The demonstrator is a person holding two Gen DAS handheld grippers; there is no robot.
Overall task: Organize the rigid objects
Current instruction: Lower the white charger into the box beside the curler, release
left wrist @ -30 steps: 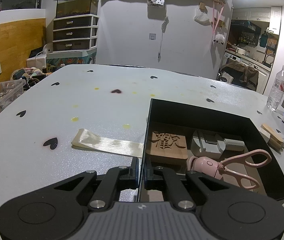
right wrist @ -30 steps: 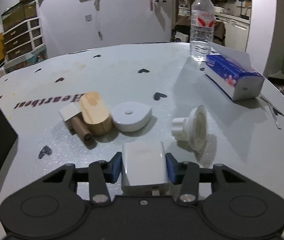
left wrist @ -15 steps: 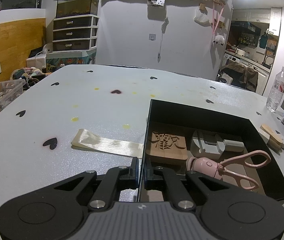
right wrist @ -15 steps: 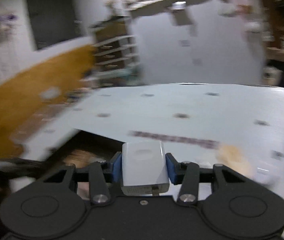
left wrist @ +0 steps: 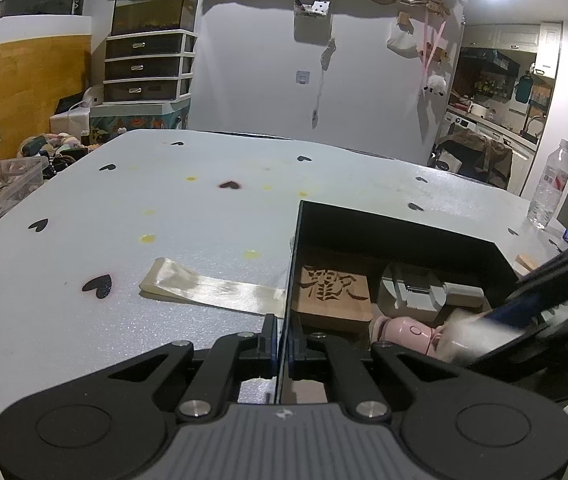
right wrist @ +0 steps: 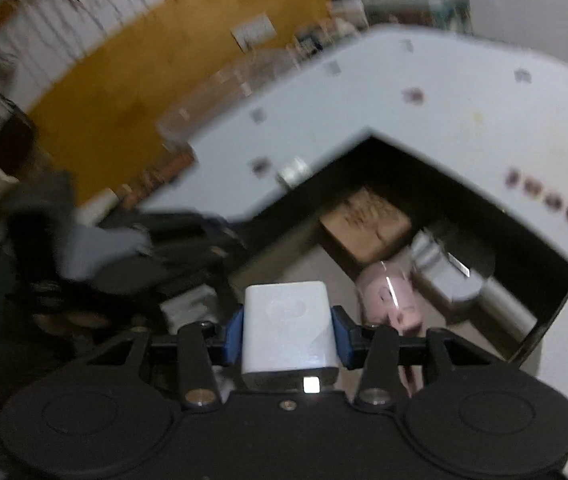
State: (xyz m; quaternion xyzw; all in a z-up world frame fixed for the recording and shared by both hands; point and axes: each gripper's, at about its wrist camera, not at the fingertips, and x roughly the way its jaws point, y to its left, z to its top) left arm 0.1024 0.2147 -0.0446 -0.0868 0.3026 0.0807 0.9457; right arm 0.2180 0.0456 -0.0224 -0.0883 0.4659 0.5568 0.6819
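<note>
Right gripper (right wrist: 287, 334) jaws clamp white charger block (right wrist: 288, 328), above black box (right wrist: 560, 264) on bench (right wrist: 464, 92). Inside: wooden block (right wrist: 366, 226), pink item (right wrist: 392, 296), grey device (right wrist: 452, 276). View blurred.

White charger (right wrist: 288, 332): smooth glossy plastic. Black box (left wrist: 384, 232): matt walls. Carved block (left wrist: 334, 292) inside: bare wood. Pink gadget (left wrist: 404, 330): shiny plastic. Ribbon (left wrist: 208, 290), left of box: satin sheen. Table (left wrist: 164, 208): fine-grained, slightly sparkly white surface.
</note>
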